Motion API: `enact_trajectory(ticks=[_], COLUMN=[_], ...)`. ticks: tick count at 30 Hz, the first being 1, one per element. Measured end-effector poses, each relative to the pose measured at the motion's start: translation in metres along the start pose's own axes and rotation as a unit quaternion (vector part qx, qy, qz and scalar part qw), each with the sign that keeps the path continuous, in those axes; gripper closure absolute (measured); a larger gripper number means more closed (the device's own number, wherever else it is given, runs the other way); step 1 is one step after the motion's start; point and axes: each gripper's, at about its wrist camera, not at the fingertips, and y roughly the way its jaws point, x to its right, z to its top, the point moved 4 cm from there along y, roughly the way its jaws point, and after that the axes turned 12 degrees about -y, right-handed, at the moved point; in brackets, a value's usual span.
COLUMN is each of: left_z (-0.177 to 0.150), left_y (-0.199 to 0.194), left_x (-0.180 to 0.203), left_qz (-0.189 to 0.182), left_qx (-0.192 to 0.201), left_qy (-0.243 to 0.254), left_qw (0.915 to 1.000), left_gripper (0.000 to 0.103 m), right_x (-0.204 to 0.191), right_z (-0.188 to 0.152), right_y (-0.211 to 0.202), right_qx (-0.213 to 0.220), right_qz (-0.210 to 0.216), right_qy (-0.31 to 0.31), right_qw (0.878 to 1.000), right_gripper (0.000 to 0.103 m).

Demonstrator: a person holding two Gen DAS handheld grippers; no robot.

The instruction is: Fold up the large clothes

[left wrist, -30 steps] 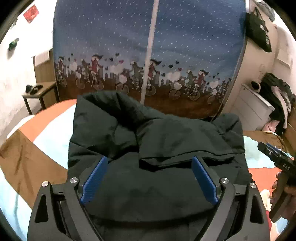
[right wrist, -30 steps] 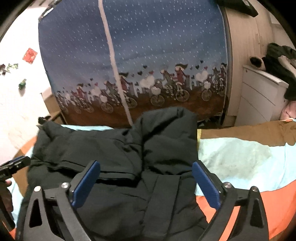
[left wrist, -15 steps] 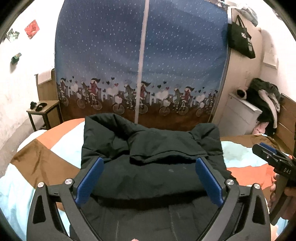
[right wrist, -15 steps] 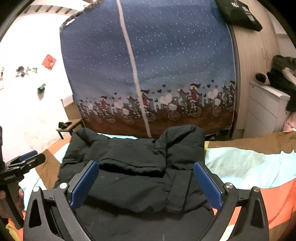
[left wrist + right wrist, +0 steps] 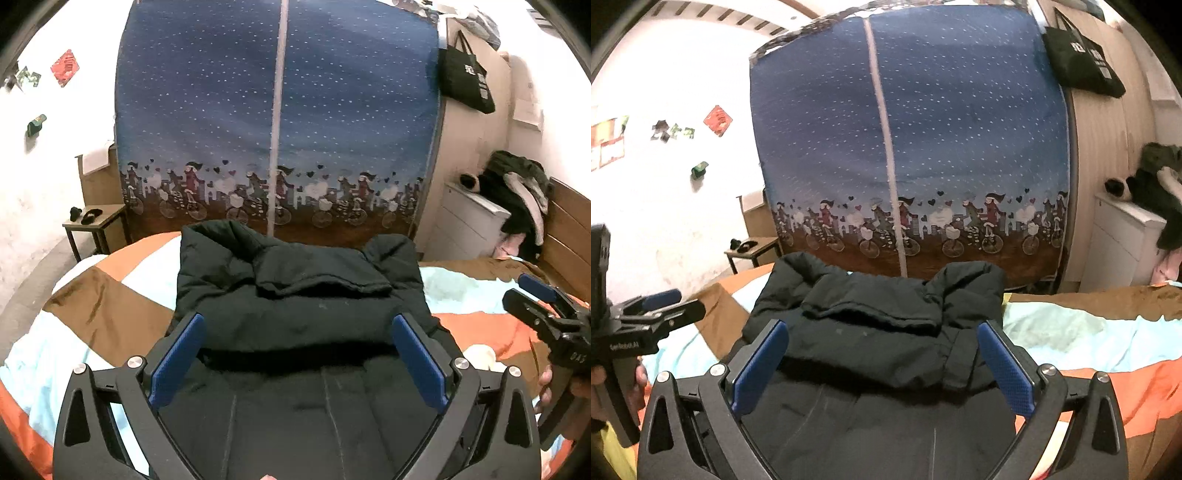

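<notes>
In the left wrist view, the left claw [image 5: 295,354] stands wide open with nothing between its blue pads, hovering above a black padded jacket [image 5: 295,302] that lies on the bed [image 5: 110,317], over a patchwork quilt of brown, orange and pale blue. The jacket's far part is already doubled back over the body, with a flap lying across the top. The right claw [image 5: 535,299] shows at the right edge, held in a hand. In the right wrist view, the right claw [image 5: 882,360] is likewise wide open and empty above the same jacket [image 5: 879,332], and the left claw [image 5: 661,306] appears at the left edge. The jacket looks soft, bulky and springy, likely slippery-shelled; pinching a thick seam or hem edge at both sides should hold better than grabbing puffed filling.
</notes>
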Motion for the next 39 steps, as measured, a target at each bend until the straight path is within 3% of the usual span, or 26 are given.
enact_trajectory(ticks=[17,32,39], left_z=[-0.066,-0.148,-0.187], left_y=[-0.037,-0.03,-0.033], left_x=[-0.005,-0.027,-0.033], left_qz=[-0.016,0.0,-0.008], left_qx=[0.006,-0.086,-0.127], left_qy=[0.016,0.041,0.086], left_qw=[0.9997,0.9955,0.9882], left_gripper=[0.004,0.004,0.004], right_x=[-0.029,-0.046,-0.047], right_z=[-0.049,-0.124,-0.151], right_y=[-0.025,-0.041,-0.046], right_qx=[-0.047,-0.117,-0.152], right_qz=[0.018,0.033,0.039], right_qy=[0.006,-0.01,-0.019], right_qw=[0.999,0.992,0.987], right_gripper=[0.0,0.0,0.0])
